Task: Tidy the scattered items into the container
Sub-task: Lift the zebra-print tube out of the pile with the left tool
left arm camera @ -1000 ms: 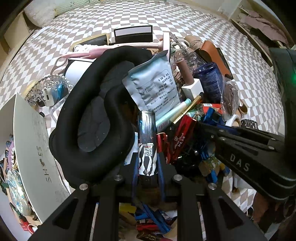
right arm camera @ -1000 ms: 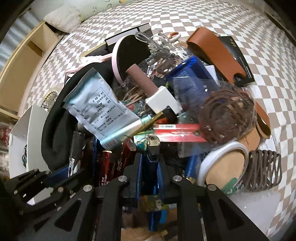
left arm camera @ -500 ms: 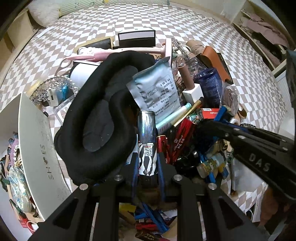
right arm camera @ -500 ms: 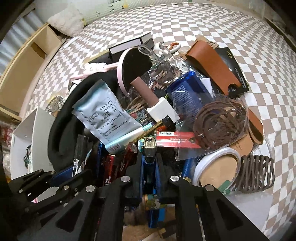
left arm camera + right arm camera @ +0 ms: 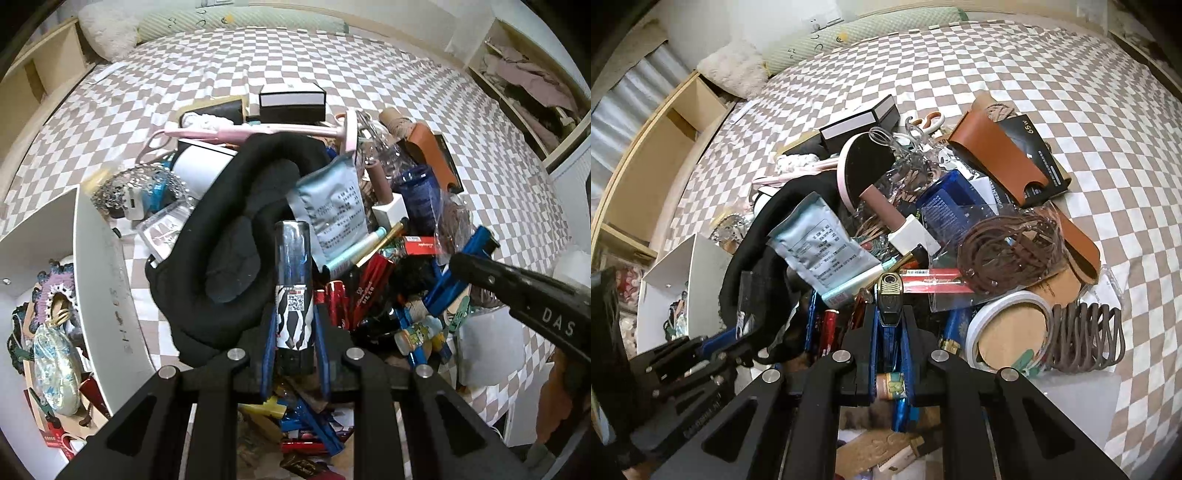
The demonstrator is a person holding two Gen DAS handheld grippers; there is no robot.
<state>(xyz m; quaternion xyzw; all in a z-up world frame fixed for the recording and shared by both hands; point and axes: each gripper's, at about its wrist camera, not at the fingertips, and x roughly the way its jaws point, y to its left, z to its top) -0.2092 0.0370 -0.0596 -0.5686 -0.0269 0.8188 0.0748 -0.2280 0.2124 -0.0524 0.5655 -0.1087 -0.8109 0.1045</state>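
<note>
**Both grippers hold an item above the pile on the bed**

The left gripper (image 5: 295, 325) has its jaws clamped on a dark tube (image 5: 293, 280) with a black-and-white label. The right gripper (image 5: 889, 325) has its jaws narrow around a lighter (image 5: 888, 299). Only the left wrist view shows inside the white container (image 5: 107, 280) at the near left corner of the checkered bed (image 5: 332, 62), with trinkets in it. Only the right wrist view shows the brown spiral hair clip (image 5: 1086, 336) and tape roll (image 5: 1008, 328) at the pile's right edge.
</note>
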